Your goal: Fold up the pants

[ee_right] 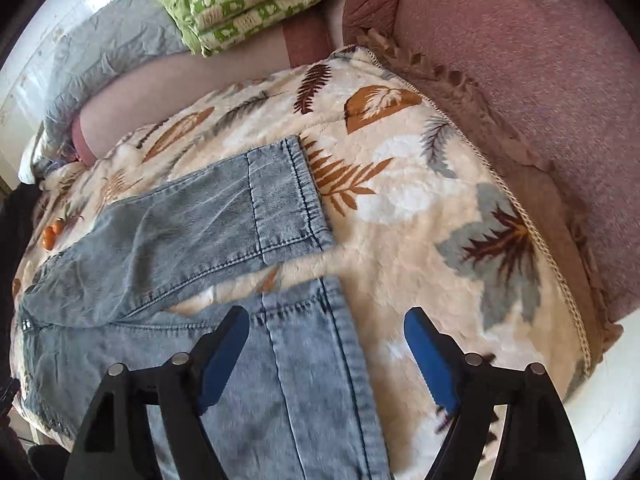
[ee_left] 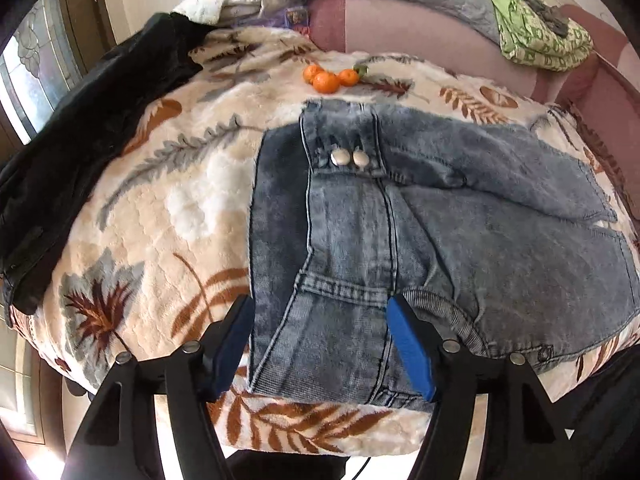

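While the jeans (ee_left: 420, 220) lay flat along the bed's (ee_left: 168, 216) near edge, waistband toward its left end and legs toward its right, both left tongs (ee_left: 320, 344) and right tongs (ee_right: 326, 354) stood open, gripping nothing. Only the right view showed the hems (ee_right: 304, 200); only the left showed the buttons (ee_left: 348, 157).

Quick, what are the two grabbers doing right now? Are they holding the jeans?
Left gripper: open over the jeans, holding nothing.
Right gripper: open over a jeans leg, holding nothing.
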Demonstrator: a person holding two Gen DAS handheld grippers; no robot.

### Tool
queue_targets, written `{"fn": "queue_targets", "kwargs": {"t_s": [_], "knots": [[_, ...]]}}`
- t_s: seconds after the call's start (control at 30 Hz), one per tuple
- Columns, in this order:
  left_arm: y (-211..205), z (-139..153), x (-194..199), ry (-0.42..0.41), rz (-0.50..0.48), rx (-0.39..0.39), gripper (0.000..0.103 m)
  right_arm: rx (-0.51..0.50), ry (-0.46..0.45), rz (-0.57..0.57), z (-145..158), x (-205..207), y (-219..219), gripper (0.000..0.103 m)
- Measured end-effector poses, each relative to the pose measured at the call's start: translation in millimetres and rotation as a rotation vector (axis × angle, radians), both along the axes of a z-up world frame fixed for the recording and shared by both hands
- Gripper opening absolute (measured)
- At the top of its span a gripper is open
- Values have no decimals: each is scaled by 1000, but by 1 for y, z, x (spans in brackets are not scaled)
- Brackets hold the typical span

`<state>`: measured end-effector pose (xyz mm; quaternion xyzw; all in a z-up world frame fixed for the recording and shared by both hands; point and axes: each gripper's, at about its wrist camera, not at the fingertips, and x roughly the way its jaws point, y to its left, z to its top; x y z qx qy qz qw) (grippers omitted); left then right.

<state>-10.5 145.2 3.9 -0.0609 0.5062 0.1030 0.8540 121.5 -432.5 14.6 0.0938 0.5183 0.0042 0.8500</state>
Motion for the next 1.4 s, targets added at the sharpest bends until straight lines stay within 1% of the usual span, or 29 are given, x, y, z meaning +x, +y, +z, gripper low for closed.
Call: {"fn": "queue_targets", "kwargs": {"t_s": [0.07, 0.1, 0.13, 0.17, 0.2, 0.23, 0.27, 0.3, 0.33, 0.37, 0.4, 0.43, 0.47, 0.5, 0.53, 0.57, 0.6, 0.63, 0.67, 0.7, 0.73, 0.77, 0.87, 0.97, 1.07, 1.2, 1.27, 1.33, 1.4], "knots": [[1, -23, 2, 87, 2, -17, 69, 51, 46, -19, -4, -20, -12, 82], [0, -25, 2, 90, 2, -15, 67, 84, 77, -24, -12, -29, -16, 82], [-1, -21, 2, 72, -2, -2, 63, 108, 111, -19, -22, -37, -18, 82], [-1, -20, 2, 75, -4, 8, 49, 113, 142, 3, -31, -41, -13, 82], [-1, -21, 4, 86, -2, 18, 45, 105, 163, 37, -41, -45, -6, 81], [0, -22, 4, 90, -5, 11, 44, 101, 177, 75, -48, -47, 2, 76], [2, -22, 4, 95, -5, -1, 42, 67, 198, 112, -54, -50, 13, 46], [3, -21, 3, 96, -4, -12, 38, -7, 192, 143, -54, -53, 23, 21], [5, -20, 2, 99, 0, -19, 37, -70, 170, 173, -49, -55, 31, 21], [6, -21, 2, 103, 4, -19, 35, -131, 145, 179, -42, -56, 35, 18], [6, -21, 2, 108, 3, -16, 35, -227, 110, 173, -36, -55, 37, 8], [6, -21, 2, 114, 0, -9, 35, -312, 92, 163, -35, -53, 35, 8], [4, -20, 3, 119, -5, 3, 35, -324, 128, 149, -42, -47, 26, 8], [2, -19, 5, 120, -9, 17, 36, -276, 201, 139, -54, -41, 16, 8], [-1, -12, 2, 103, -19, 33, 36, -238, 204, 121, -58, -39, 8, 9], [-3, -3, 1, 74, -33, 46, 37, -232, 165, 109, -56, -39, 4, 9], [-3, 8, 2, 36, -42, 51, 43, -217, 127, 98, -48, -37, 1, 10], [0, 19, 5, -2, -45, 43, 52, -166, 81, 78, -38, -33, -3, 13], [4, 30, 13, -35, -37, 29, 74, -108, 49, 60, -28, -27, -10, 30], [10, 37, 23, -68, -25, 13, 83, -55, 23, 43, -19, -17, -12, 66], [14, 44, 36, -98, -19, -5, 83, -14, -10, 30, -10, -5, -11, 79], [21, 48, 53, -115, -13, -27, 83, 17, -44, 34, -4, 10, -6, 83], [39, 51, 115, -116, 21, -143, 82, 78, -65, 75, 9, 64, 15, 83], [47, 34, 180, -41, 36, -145, 82, 83, -40, 79, 6, 121, 34, 83], [57, 18, 224, -6, 63, -119, 81, 82, -9, 61, -5, 164, 40, 83], [71, -10, 254, 55, 90, -145, 64, 68, 50, 49, -31, 203, 42, 82], [75, -27, 263, 93, 107, -162, 63, 65, 68, 45, -43, 215, 43, 82], [78, -36, 266, 97, 120, -159, 62, 65, 82, 44, -53, 227, 47, 81], [77, -36, 268, 92, 116, -136, 53, 50, 96, 53, -61, 238, 52, 80]]}}
